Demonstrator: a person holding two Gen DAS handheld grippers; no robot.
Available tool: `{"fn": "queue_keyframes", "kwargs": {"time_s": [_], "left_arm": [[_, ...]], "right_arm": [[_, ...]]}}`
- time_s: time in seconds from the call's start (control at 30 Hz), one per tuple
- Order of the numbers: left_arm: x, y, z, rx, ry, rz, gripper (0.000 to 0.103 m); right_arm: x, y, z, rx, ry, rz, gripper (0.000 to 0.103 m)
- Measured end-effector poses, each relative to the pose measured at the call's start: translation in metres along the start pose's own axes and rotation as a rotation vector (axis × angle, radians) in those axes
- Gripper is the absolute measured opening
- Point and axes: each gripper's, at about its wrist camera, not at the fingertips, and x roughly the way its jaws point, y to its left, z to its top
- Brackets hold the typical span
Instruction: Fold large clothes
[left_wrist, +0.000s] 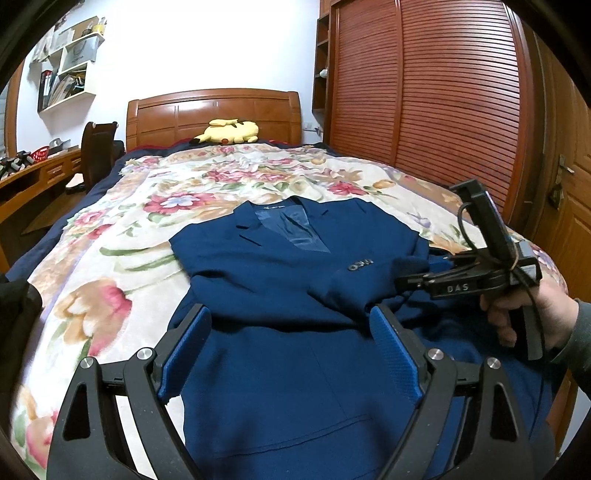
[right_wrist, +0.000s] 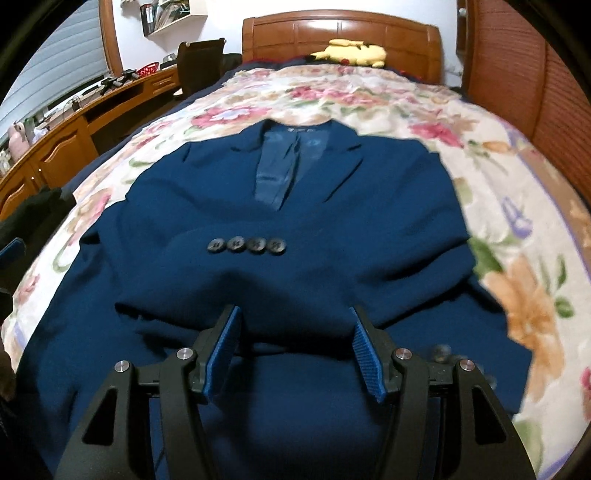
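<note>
Low in the frame, the right gripper is spreading apart, pinching nothing, over the jacket sleeve lying folded across.

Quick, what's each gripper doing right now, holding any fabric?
Left gripper: open wide above the navy blue suit jacket, holding nothing.
Right gripper: open over the folded sleeve, fingers not pinching fabric.

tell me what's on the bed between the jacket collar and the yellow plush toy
Nothing but bare floral blanket: in both wrist views it runs clear from the blue jacket collar up to the yellow plush toy by the headboard.
</note>
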Motion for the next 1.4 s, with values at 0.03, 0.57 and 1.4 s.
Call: {"fn": "queue_keyframes", "kwargs": {"time_s": [0.03,0.57,1.4], "left_arm": [[0.0,0.0,0.0,0.003,0.001,0.001,0.088],[-0.006,0.011,-0.001,-0.011,-0.004,0.012,0.088],[-0.031,0.06,-0.014,-0.088,-0.017,0.087,0.088]], "right_arm": [[0.002,0.002,-0.001,0.008,0.001,0.008,0.061],[-0.047,0.041,0.002,-0.173,-0.218,-0.051,0.006],[-0.075,0.132,-0.023,-0.369,-0.209,0.209,0.03]]}}
